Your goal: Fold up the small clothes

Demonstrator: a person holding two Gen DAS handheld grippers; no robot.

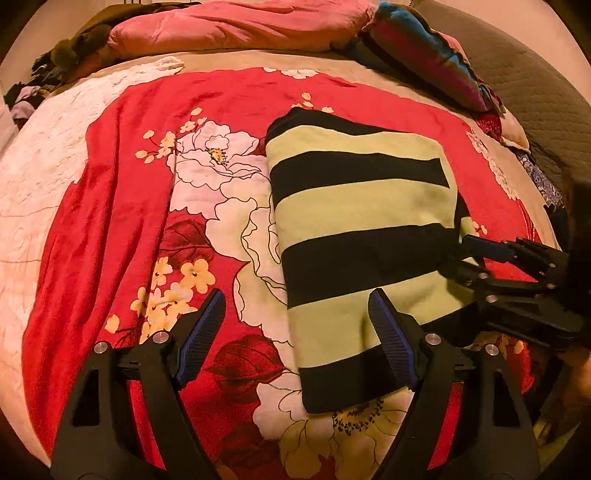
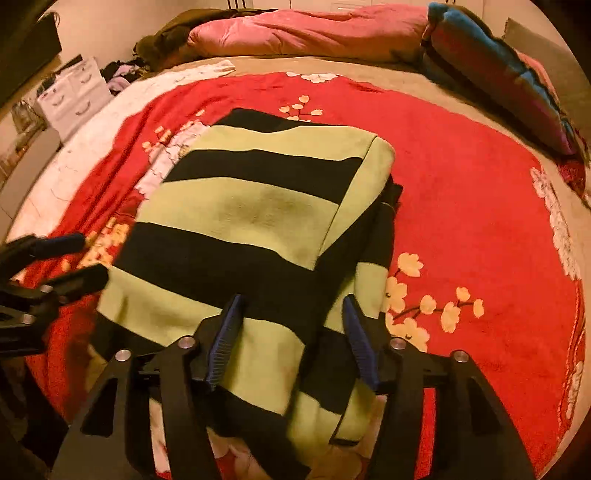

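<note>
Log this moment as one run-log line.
garment: striped top folded on red floral blanket | left gripper: open, empty | right gripper: open over garment | pillows behind

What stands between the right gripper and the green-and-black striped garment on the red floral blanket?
Nothing visible: the right gripper, jaws apart, is directly over the green-and-black striped garment, and no other object lies on it.

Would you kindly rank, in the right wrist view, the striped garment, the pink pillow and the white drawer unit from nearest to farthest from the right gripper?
1. Striped garment: directly under the right gripper, on the red blanket.
2. White drawer unit: far left, beside the bed.
3. Pink pillow: at the bed's far end; its distance is close to the drawer unit's, so that order is uncertain.
</note>
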